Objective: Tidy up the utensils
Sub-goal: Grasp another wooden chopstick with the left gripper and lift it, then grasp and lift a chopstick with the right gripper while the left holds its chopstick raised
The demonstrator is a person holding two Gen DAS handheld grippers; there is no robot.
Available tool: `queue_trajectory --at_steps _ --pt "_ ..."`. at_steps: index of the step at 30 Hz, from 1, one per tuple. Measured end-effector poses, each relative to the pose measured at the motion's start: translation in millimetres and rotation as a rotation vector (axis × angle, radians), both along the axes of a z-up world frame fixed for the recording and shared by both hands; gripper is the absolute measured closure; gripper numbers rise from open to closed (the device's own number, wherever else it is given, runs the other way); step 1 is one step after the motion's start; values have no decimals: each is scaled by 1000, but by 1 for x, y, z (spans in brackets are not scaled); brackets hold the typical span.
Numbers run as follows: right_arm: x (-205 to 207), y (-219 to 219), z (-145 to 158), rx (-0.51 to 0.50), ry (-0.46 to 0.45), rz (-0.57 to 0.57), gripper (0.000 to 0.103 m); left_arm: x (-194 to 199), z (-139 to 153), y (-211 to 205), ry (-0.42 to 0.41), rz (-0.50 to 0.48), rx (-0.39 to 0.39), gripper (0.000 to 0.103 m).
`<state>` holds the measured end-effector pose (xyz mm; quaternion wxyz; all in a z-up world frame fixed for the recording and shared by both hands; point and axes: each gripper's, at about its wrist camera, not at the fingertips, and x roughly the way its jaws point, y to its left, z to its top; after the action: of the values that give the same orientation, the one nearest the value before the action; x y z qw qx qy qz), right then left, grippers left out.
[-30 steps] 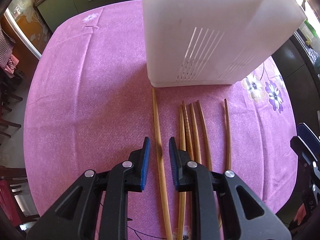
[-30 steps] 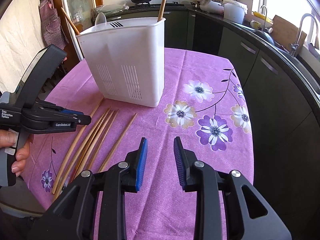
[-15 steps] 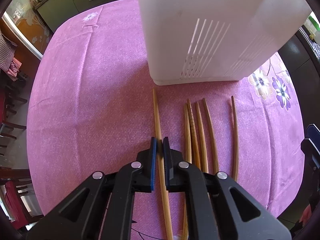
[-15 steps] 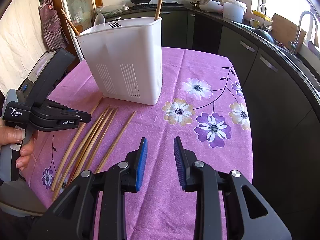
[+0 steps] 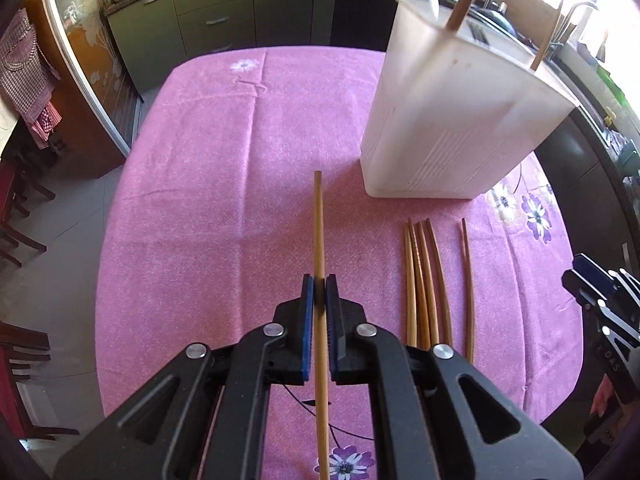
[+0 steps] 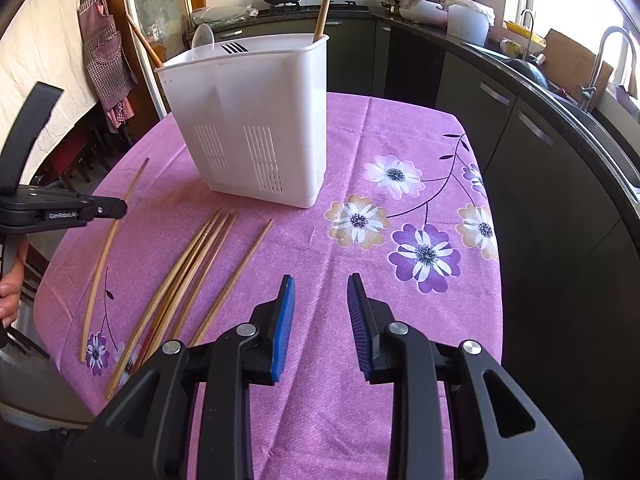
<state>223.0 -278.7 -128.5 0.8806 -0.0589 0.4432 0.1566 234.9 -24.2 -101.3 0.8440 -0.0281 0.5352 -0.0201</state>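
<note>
My left gripper point(image 5: 319, 282) is shut on one wooden chopstick point(image 5: 318, 224) and holds it lifted above the purple tablecloth; in the right wrist view that chopstick point(image 6: 105, 248) hangs from the left gripper point(image 6: 114, 209) at the left. Several more chopsticks point(image 5: 424, 276) lie side by side on the cloth, also seen in the right wrist view point(image 6: 192, 264). The white slotted utensil holder point(image 5: 452, 120) stands beyond them with two chopsticks upright in it point(image 6: 256, 120). My right gripper point(image 6: 320, 312) is open and empty above the cloth's near edge.
The round table point(image 6: 400, 140) has a purple flowered cloth. Dark kitchen cabinets point(image 6: 540, 160) and a counter with a sink curve along the right. Chairs point(image 5: 20, 208) stand on the left. A checked apron point(image 6: 106, 60) hangs at the back left.
My left gripper closed on the leftmost chopstick, then lifted it off the cloth and drew back to the left. The right gripper stayed open and nearly still.
</note>
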Motion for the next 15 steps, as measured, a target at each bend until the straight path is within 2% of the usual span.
queue_trajectory --at_steps 9,15 --pt "6 12 -6 -1 40 18 75 -42 62 9 -184 -25 -15 97" --pt "22 29 -19 16 114 40 75 -63 85 11 -267 -47 -10 97"
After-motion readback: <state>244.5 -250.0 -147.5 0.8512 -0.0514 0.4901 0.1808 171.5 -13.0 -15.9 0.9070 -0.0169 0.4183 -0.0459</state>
